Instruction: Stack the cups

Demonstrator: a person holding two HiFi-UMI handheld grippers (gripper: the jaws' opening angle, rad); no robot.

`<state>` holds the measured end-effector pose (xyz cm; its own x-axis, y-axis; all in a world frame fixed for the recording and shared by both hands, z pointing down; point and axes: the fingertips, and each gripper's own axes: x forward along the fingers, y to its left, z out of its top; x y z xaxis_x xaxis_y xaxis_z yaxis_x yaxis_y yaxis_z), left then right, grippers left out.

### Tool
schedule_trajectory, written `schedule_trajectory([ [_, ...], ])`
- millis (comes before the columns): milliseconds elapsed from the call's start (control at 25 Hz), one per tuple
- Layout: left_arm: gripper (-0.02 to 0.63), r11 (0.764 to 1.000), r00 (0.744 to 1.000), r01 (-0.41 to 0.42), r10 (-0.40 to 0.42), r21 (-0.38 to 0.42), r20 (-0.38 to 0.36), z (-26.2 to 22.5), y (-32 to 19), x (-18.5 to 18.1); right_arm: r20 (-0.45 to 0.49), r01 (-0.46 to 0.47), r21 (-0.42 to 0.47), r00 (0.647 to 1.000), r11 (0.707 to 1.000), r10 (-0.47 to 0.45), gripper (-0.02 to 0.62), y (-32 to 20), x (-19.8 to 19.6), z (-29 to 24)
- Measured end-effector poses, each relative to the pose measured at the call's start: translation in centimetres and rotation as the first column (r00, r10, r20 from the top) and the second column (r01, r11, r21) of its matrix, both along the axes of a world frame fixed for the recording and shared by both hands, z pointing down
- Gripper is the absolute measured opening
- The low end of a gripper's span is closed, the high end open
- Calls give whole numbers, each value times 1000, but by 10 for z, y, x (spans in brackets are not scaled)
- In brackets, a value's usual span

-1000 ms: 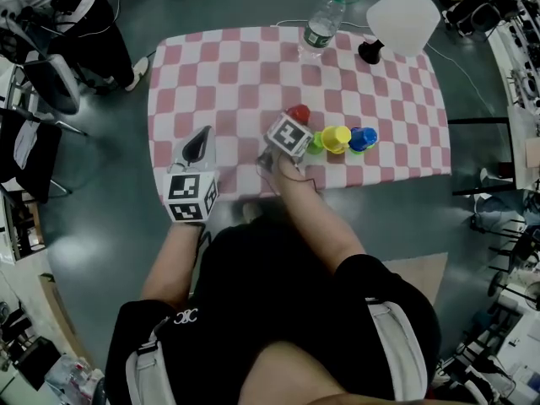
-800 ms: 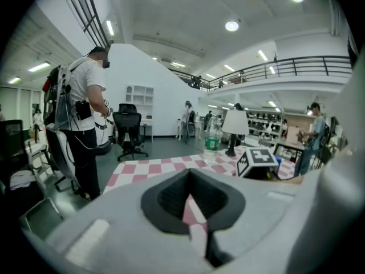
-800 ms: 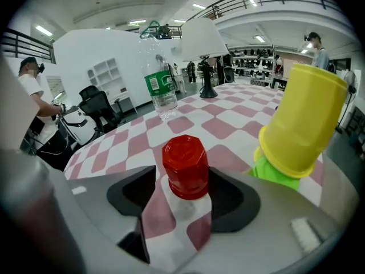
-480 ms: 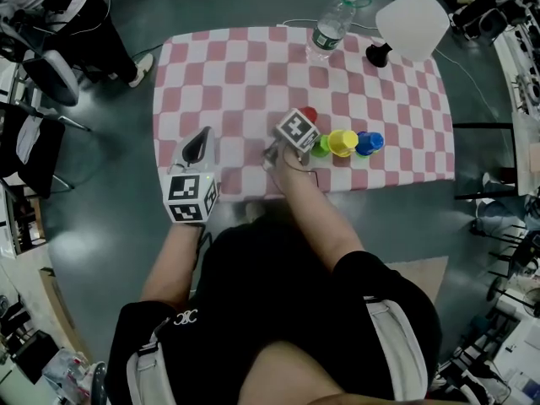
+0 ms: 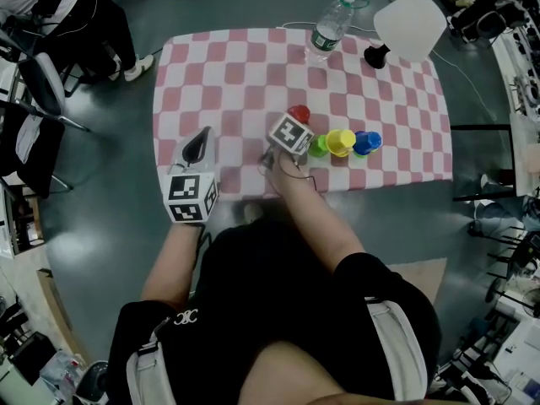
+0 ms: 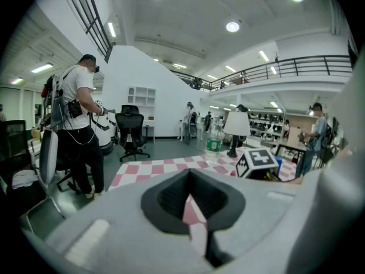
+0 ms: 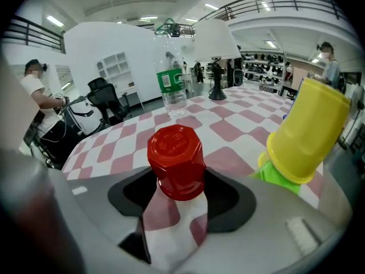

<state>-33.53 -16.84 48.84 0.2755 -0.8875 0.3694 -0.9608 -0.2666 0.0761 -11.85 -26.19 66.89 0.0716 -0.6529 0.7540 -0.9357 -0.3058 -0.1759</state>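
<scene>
Table (image 5: 219, 66), pink-and-white checked cloth. The person stands at its near edge, one gripper in each hand.

Right gripper (image 7: 178, 187): claw wide. Its jaws have just been closing slightly. The red cup (image 7: 175, 161) stands upside down on the cloth between them, dark pads flanking it on both sides. Firm contact is not confirmed. In the head view this cup (image 5: 299, 112) sits a little in from the middle of the near edge.

Green cup (image 5: 318, 146), yellow cup (image 5: 341, 141) and blue cup (image 5: 365, 142) form a close row just right of the red one, running along the near edge toward the right edge. In the right gripper view the yellow cup (image 7: 308, 130) leans tilted over the green cup (image 7: 279, 178), touching it.

Left gripper (image 5: 200, 144): held over the near edge toward the left corner, well apart from the cups. Claw narrow, only a thin slit between the jaws, nothing in it.

Water bottle (image 5: 329, 24) stands upright at the far edge. A lamp (image 5: 409, 24) stands at the far right corner.
</scene>
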Motion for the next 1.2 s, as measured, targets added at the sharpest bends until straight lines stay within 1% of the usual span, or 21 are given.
schedule_trajectory([
  [120,-3,1000,1000,-4,4,8,-5,-1,-2,5,9,110,45,994,993,-111,258,1,-18,-20],
  [200,-3,1000,1000,-9,9,11,-8,-1,-2,8,17,195,74,980,978,-196,256,5,-32,-36],
  [240,-3,1000,1000,-13,13,13,-9,-1,-3,10,25,249,87,967,965,-252,256,8,-40,-44],
  [280,-3,1000,1000,-18,18,16,-11,-2,-3,13,34,311,102,948,945,-316,256,11,-49,-52],
  [360,-3,999,999,-29,29,27,-14,-4,-6,18,38,428,138,899,893,-437,256,18,-63,-72],
  [440,-3,998,999,-37,38,41,-17,-8,-9,24,12,512,192,852,838,-523,256,22,-72,-95],
  [520,-3,998,999,-43,44,53,-22,-11,-11,29,-34,573,233,812,786,-582,256,26,-76,-111],
  [640,-3,997,998,-53,55,64,-28,-15,-14,37,-119,645,263,759,717,-640,256,36,-75,-132],
  [720,-3,996,998,-60,62,67,-31,-17,-15,42,-141,685,266,724,678,-675,256,44,-74,-145],
  [760,-3,996,997,-64,66,69,-33,-19,-15,45,-140,697,266,711,666,-689,256,47,-72,-151],
  [800,-3,995,997,-70,72,71,-35,-20,-16,49,-136,704,266,704,659,-697,256,49,-69,-155],
  [840,-3,994,996,-77,79,72,-37,-21,-17,53,-133,704,267,703,658,-698,256,50,-63,-159],
  [920,-3,993,994,-95,98,73,-41,-22,-18,63,-138,693,270,715,668,-686,256,51,-47,-166],
  [1040,-3,989,990,-132,135,72,-45,-23,-20,83,-127,662,273,744,698,-656,256,54,-19,-177],
  [1160,-3,983,984,-166,170,74,-49,-25,-22,104,-64,620,280,774,733,-630,256,59,9,-186],
  [1200,-3,981,982,-177,181,76,-50,-25,-23,110,-59,608,280,783,743,-619,256,60,19,-190],
])
